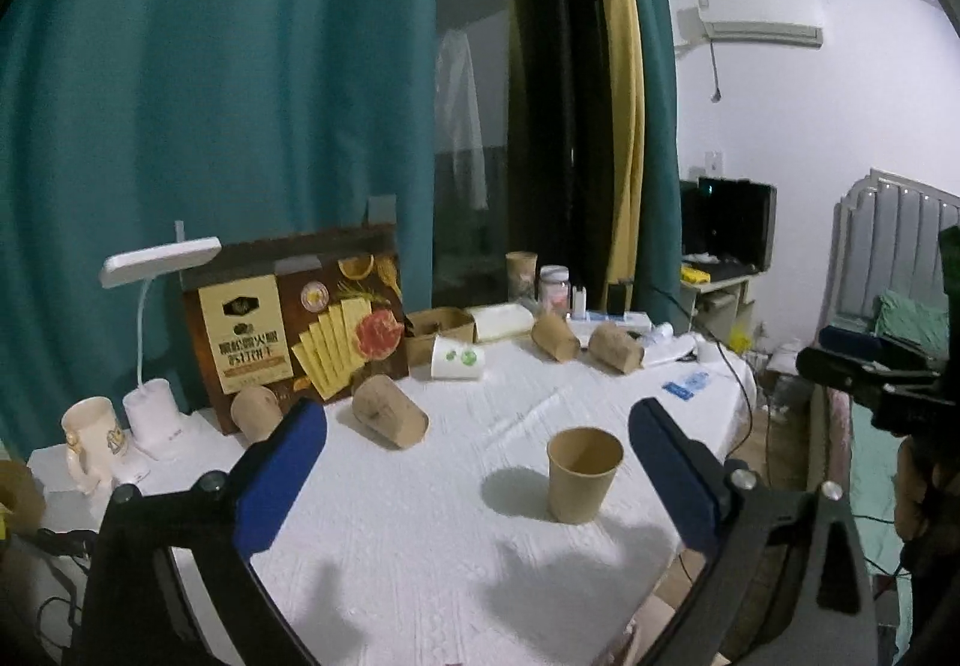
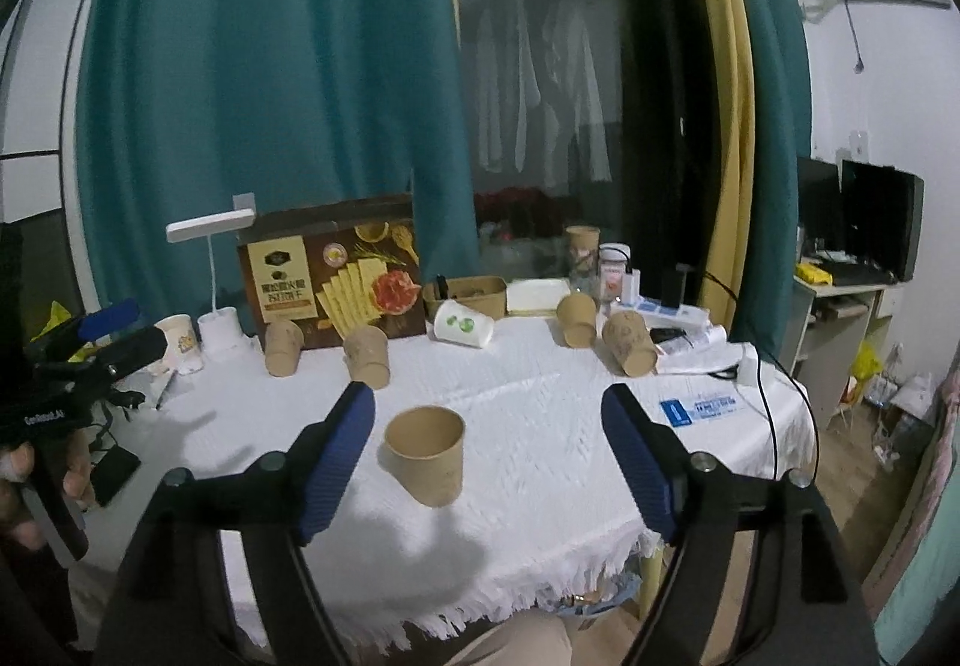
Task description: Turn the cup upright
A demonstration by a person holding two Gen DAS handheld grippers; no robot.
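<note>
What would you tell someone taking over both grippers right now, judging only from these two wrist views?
Left gripper: open, holding nothing.
Right gripper: open, holding nothing.
Upright brown cup: stands mouth up on the white tablecloth, near the front, between the right gripper's fingers but untouched; that one looks done.
Toppled brown cups: one before the cracker box, two toward the back right. The white cup also lies on its side.
Left: stand those up, likely the nearest first.

Six brown cups [image 2: 425, 455], one white cup [image 2: 463, 324]
</note>
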